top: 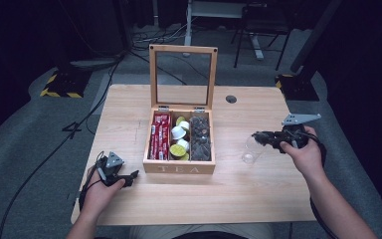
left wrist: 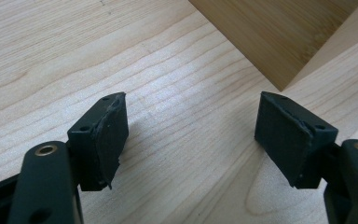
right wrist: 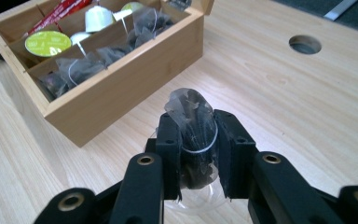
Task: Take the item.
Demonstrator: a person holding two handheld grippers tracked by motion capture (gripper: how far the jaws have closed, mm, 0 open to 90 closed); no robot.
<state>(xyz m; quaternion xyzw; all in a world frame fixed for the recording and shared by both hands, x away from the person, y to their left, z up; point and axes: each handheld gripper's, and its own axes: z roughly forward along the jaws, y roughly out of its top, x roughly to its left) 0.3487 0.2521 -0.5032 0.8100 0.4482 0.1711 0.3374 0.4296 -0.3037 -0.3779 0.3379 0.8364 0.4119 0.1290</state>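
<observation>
A: Your right claw (right wrist: 195,154) is clamped on a tea bag (right wrist: 190,135). The bag stands upright between the two black jaws, pinched at its middle, and its rounded top pokes out above the pads. A white string loops across its front.

B: And where is that over the desk?

A: In the right gripper view a clear glass (right wrist: 200,198) shows just under the claw, its rim curving below the bag's lower end. From the high view, your right claw (top: 264,138) sits to the right of the wooden tea box (top: 179,168), its tips above the glass (top: 250,151), which stands on the desk (top: 258,189) near the box but apart from it. Whether the bag touches the glass, I cannot tell.

B: What about your reading of the box?

A: Its glass-paned lid (top: 183,77) stands upright at the back. Red packets (top: 159,135) fill the left compartment, capsules (top: 179,139) the middle one, dark tea bags (top: 200,137) the right one.

B: And the other hand?

A: Your left claw (top: 129,175) rests low at the desk's near left, just left of the box's front corner. In the left gripper view its jaws stand wide apart with bare desk wood between the pads (left wrist: 112,135), gripping nothing. A corner of the box (left wrist: 279,42) lies just beyond them.
</observation>
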